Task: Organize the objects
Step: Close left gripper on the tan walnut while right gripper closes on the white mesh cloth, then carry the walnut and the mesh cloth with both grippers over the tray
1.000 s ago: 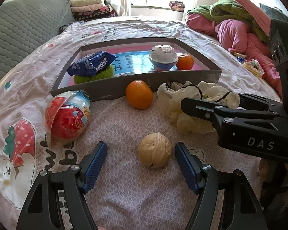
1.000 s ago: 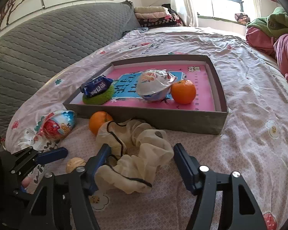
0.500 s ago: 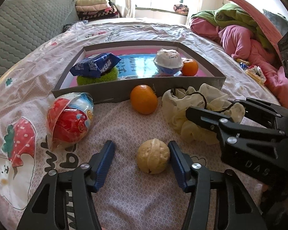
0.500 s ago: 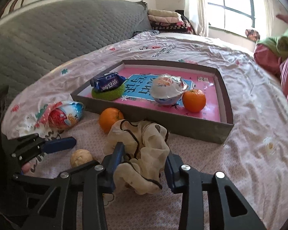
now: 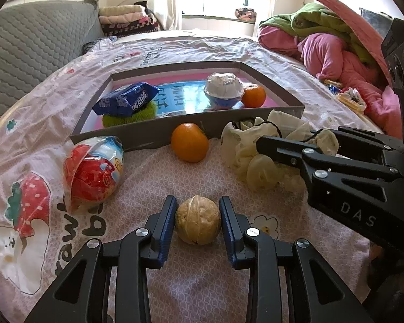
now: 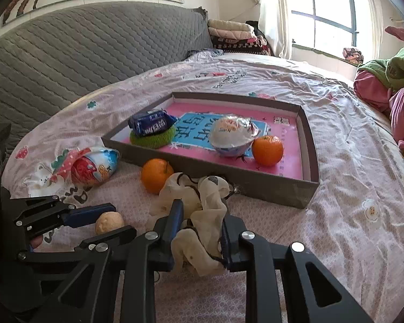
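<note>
My left gripper (image 5: 198, 222) is shut on a tan walnut (image 5: 198, 223) that rests on the bedsheet; the walnut also shows in the right wrist view (image 6: 109, 222). My right gripper (image 6: 200, 231) is shut on a cream cloth pouch with a black drawstring (image 6: 199, 210), which also shows in the left wrist view (image 5: 258, 148). A grey tray with a pink floor (image 6: 277, 188) holds a blue snack packet (image 6: 150, 123) on a green scrubber (image 6: 153, 138), a foil-lidded cup (image 6: 233, 136) and an orange (image 6: 268, 150).
A loose orange (image 5: 190, 142) lies against the tray's front wall. A red and blue wrapped toy egg (image 5: 93, 173) lies to the left. Pink and green bedding (image 5: 331, 43) is piled at the right, and a grey quilted headboard (image 6: 80, 48) stands at the left.
Both grippers have closed from open: the left onto the walnut, the right onto the cloth pouch. Both moved slightly forward.
</note>
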Action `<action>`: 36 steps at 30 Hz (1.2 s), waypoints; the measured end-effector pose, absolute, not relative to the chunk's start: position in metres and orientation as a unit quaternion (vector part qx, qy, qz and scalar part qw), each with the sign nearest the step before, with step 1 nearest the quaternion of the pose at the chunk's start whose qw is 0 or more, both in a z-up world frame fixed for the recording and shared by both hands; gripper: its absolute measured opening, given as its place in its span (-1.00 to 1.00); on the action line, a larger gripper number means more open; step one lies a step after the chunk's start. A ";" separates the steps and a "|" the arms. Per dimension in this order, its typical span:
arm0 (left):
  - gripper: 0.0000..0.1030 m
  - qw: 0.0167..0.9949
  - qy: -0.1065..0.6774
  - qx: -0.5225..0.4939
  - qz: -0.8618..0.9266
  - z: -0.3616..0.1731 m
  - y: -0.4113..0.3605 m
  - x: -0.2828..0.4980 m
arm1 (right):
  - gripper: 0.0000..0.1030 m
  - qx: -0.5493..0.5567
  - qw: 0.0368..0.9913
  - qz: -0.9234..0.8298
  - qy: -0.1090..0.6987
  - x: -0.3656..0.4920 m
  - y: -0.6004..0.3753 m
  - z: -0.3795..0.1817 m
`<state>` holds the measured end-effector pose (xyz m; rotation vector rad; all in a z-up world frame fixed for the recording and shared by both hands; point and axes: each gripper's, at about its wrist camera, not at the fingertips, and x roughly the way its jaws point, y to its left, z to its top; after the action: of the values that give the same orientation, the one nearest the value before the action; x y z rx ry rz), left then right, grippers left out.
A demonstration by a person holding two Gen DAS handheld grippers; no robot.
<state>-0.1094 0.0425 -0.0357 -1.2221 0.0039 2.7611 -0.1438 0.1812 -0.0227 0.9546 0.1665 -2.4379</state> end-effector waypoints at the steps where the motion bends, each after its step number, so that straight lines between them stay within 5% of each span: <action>1: -0.35 0.061 0.000 -0.402 0.913 -0.034 0.042 -0.109 | -0.53 0.349 0.257 -0.899 0.061 -0.143 0.182 -0.021; 36: -0.35 0.057 -0.009 -0.330 0.942 0.028 0.027 -0.105 | -0.71 0.231 0.268 -0.935 0.017 -0.126 0.199 0.031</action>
<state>-0.1053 0.0271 0.0284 -1.0000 -0.0280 2.8572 -0.1264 0.1993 0.0313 0.6233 0.0455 -2.5217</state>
